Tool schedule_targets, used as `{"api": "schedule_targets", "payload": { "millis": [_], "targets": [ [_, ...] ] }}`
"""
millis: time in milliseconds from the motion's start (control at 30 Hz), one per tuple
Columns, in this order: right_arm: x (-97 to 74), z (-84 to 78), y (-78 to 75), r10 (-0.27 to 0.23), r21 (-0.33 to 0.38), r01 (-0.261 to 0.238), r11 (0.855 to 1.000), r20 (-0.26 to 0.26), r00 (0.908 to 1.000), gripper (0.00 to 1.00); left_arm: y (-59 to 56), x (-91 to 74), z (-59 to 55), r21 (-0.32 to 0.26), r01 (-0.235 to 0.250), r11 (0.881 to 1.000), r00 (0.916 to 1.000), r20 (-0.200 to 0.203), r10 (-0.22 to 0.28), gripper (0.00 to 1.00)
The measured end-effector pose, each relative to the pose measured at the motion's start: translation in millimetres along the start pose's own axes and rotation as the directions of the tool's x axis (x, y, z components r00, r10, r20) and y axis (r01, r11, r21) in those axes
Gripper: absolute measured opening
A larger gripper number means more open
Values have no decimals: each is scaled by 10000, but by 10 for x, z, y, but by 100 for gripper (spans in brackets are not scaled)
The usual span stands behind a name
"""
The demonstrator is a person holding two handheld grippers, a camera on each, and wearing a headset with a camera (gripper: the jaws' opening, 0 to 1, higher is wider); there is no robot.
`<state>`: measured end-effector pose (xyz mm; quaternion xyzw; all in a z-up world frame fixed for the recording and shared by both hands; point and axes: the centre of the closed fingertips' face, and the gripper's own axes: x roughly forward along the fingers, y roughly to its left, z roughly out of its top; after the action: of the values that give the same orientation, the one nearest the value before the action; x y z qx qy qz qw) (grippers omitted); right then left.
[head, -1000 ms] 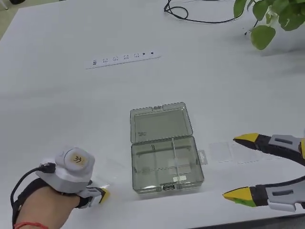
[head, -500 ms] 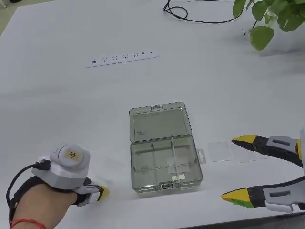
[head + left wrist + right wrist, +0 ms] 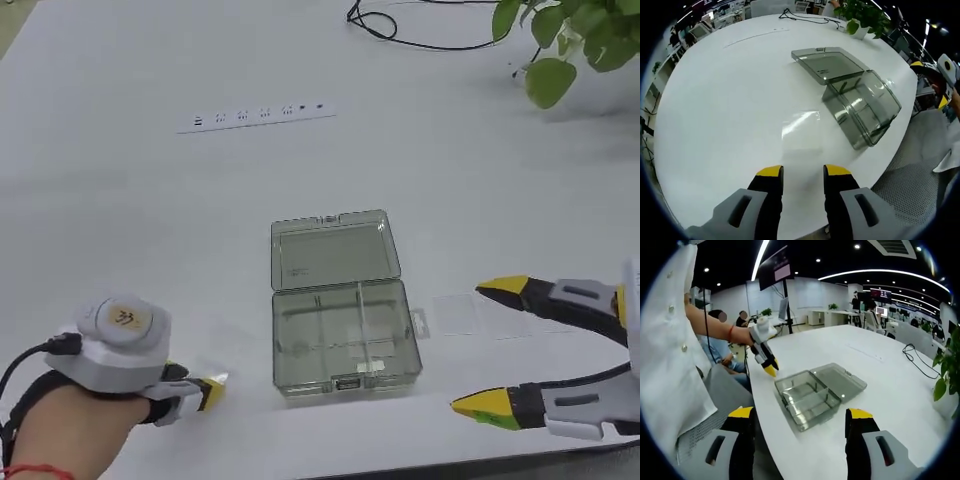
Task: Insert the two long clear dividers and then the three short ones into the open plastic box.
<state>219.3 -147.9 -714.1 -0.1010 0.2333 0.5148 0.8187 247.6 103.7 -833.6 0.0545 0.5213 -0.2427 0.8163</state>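
The open smoky plastic box (image 3: 342, 325) sits mid-table, its lid (image 3: 330, 250) laid flat behind it. Clear dividers stand inside, splitting it into compartments. My left gripper (image 3: 208, 392) is low on the table left of the box, jaws a little apart and holding nothing (image 3: 804, 172). A flat clear divider (image 3: 801, 129) lies on the table just ahead of it. My right gripper (image 3: 488, 347) hovers right of the box, wide open and holding nothing (image 3: 802, 415). Loose clear dividers (image 3: 462, 315) lie on the table between the box (image 3: 807, 397) and its upper jaw.
A white power strip (image 3: 255, 116) lies farther back. A black cable (image 3: 400, 30) and a potted plant (image 3: 570, 40) are at the far right. The table's front edge (image 3: 400, 465) runs just below the grippers. People sit beyond the table (image 3: 727, 320).
My left gripper and hand have drifted slightly left along the table. The right gripper has edged a little toward the box. The box has not moved.
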Motion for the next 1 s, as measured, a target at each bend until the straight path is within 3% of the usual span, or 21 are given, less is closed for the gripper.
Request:
{"api": "schedule_targets", "payload": {
  "millis": [233, 367, 433, 600, 800, 833, 900, 1000],
  "targets": [
    [65, 283, 62, 15, 581, -44, 9983, 501, 9987, 71, -158, -235, 222, -628, 467, 9969, 9912, 1266, -385, 30],
    [126, 439, 66, -125, 990, 48, 9951, 775, 9969, 66, -242, -358, 401, -930, 932, 9913, 9737, 2162, -713, 30],
    [170, 556, 73, -267, 1643, 85, 9864, 1087, 9937, 63, -310, -429, 492, -902, 1147, 9893, 9634, 2528, -886, 30],
    [238, 845, 31, -759, 2563, 273, 9662, 1819, 9804, 56, -532, -589, 750, -925, 1912, 9772, 9240, 3527, -1474, 30],
    [297, 1067, -5, -1393, 3550, 505, 9335, 2291, 9634, 42, -880, -765, 1017, -594, 3007, 9519, 8534, 4622, -2408, 30],
    [310, 1090, -10, -1531, 3662, 594, 9286, 2326, 9605, 39, -898, -772, 1021, -594, 3035, 9510, 8523, 4630, -2431, 30],
    [335, 1108, -6, -1700, 3979, 664, 9150, 2311, 9580, 33, -1024, -808, 1066, -305, 3268, 9446, 8336, 4802, -2729, 30],
    [406, 1127, 55, -1736, 4610, 489, 8861, 2322, 9570, 30, -1131, -828, 1107, -237, 3495, 9367, 8175, 4962, -2924, 30]
  ]
}}
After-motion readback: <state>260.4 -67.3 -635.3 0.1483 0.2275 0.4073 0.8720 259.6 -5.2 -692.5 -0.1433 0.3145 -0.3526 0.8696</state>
